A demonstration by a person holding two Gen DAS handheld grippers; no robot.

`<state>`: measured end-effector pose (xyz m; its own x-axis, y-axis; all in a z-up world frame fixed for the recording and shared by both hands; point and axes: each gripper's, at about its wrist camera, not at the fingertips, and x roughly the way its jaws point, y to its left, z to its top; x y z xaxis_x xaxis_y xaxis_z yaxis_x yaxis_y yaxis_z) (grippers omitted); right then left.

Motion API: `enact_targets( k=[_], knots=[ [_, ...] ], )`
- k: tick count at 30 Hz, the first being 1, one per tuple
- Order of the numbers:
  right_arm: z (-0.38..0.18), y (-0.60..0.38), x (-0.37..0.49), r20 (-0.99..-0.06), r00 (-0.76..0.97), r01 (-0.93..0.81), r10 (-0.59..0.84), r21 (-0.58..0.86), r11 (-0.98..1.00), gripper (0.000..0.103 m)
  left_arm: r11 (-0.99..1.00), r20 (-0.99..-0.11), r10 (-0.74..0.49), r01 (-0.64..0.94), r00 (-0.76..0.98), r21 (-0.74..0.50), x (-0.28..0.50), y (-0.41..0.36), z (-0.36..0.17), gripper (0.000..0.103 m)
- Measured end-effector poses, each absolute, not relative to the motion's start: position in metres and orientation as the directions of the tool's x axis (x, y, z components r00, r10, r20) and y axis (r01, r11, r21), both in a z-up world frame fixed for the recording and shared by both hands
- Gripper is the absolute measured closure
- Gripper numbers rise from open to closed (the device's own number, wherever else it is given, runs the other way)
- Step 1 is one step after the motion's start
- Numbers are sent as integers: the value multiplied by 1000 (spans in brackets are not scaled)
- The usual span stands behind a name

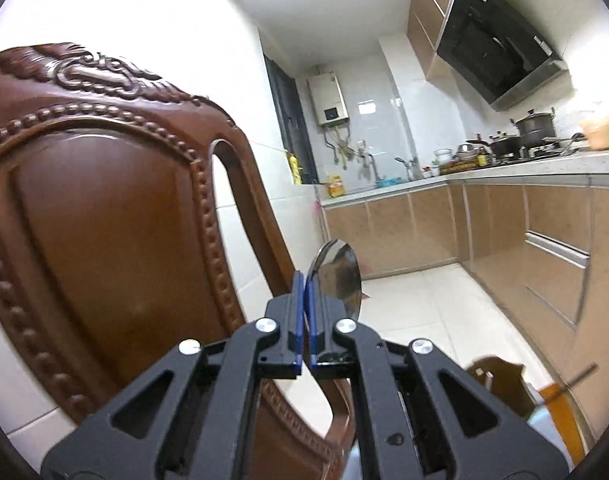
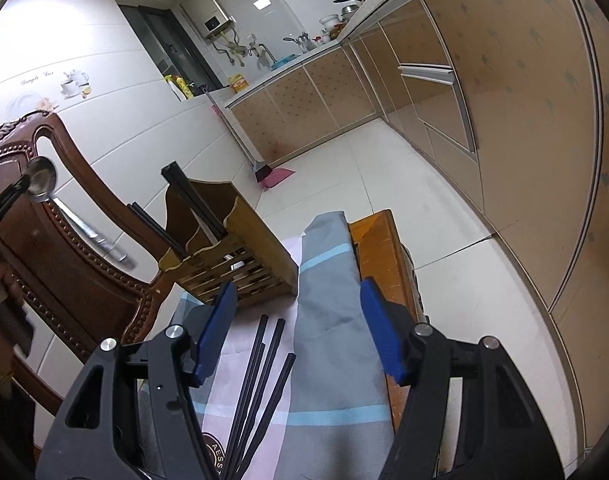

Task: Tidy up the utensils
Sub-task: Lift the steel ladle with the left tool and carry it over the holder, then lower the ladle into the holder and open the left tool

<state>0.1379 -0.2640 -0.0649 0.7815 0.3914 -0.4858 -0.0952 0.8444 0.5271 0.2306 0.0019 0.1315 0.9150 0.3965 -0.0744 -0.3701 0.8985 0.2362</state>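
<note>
My left gripper (image 1: 304,280) is shut on a steel spoon (image 1: 336,276) and holds it up in the air in front of a carved chair back. The spoon (image 2: 42,178) also shows in the right wrist view at far left, with its handle slanting down to the right. My right gripper (image 2: 298,292) is open and empty above several black chopsticks (image 2: 260,372) that lie on a grey and pink cloth (image 2: 328,340). A wooden utensil holder (image 2: 232,240) stands just beyond, with black chopsticks (image 2: 192,204) sticking out of it.
A carved brown chair (image 1: 104,220) stands close on the left. The wooden table edge (image 2: 378,248) runs along the right of the cloth. Kitchen cabinets (image 2: 504,140) line the right side, and a broom with a pink dustpan (image 2: 276,176) rests on the tiled floor.
</note>
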Motion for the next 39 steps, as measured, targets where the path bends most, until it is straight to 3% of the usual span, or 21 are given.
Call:
enact_targets(
  k=[11, 23, 24, 25, 26, 27, 31, 35, 39],
  knots=[
    [-71, -271, 148, -489, 766, -82, 417, 569, 818, 40, 859, -23, 455, -432, 890, 275, 281, -19, 75, 101],
    [-72, -267, 151, -500, 756, -84, 422, 566, 820, 40, 916, -201, 355, -297, 913, 270, 289, -25, 21, 97],
    [-72, -267, 151, -501, 754, -84, 423, 566, 820, 40, 917, -197, 348, -289, 917, 274, 285, -25, 19, 84],
    [-72, -266, 151, -503, 752, -85, 425, 566, 820, 40, 918, -189, 342, -284, 920, 278, 278, -26, 17, 42],
    [-71, -265, 151, -504, 752, -85, 426, 566, 820, 40, 917, -178, 341, -285, 923, 277, 270, -26, 16, 21],
    [-71, -264, 150, -503, 752, -86, 427, 566, 820, 40, 921, -154, 329, -281, 932, 268, 258, -26, 15, 9],
    [-65, -258, 146, -500, 750, -103, 433, 559, 823, 40, 939, -216, 263, -198, 940, 283, 226, -26, 14, 8],
    [-58, -245, 138, -528, 735, -112, 426, 525, 844, 40, 988, -367, 107, -57, 924, 146, 176, -23, 12, 7],
    [-50, -222, 120, -570, 714, -141, 407, 453, 880, 26, 998, -498, 10, 25, 867, 63, 122, -30, -6, 5]
  ],
)
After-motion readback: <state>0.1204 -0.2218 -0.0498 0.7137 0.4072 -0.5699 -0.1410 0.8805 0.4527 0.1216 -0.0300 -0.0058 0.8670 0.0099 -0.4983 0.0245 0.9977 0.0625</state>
